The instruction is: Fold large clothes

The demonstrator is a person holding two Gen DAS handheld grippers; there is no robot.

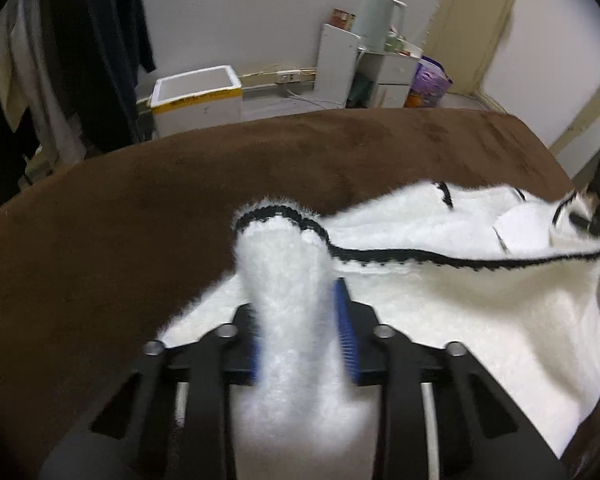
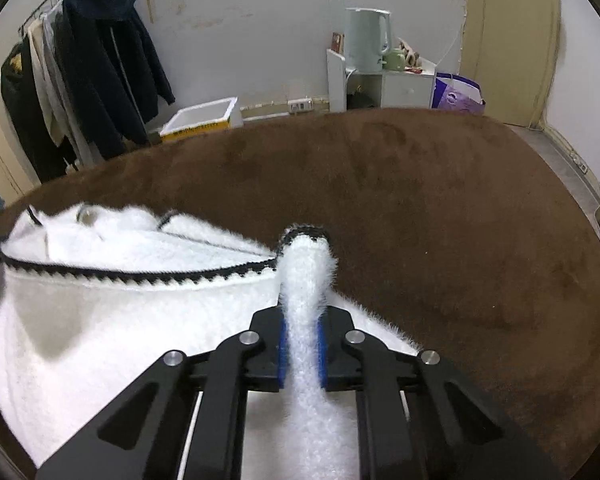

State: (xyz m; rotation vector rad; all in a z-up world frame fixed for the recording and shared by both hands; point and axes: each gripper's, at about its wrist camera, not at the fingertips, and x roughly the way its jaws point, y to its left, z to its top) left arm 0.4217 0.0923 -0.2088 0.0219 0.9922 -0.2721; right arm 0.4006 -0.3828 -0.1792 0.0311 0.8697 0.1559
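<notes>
Lying fluffy white, black-trimmed garment pinched by both grippers.

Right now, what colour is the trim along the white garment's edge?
Black scalloped trim on the fluffy white garment; clearest in the right wrist view.

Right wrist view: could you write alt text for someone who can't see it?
The right gripper is shut on a bunched edge of a fluffy white garment with black trim, which lies on a brown fabric surface. Behind it, dark clothes hang on a rack at left, and a pale kettle stands on a small white shelf unit.
</notes>
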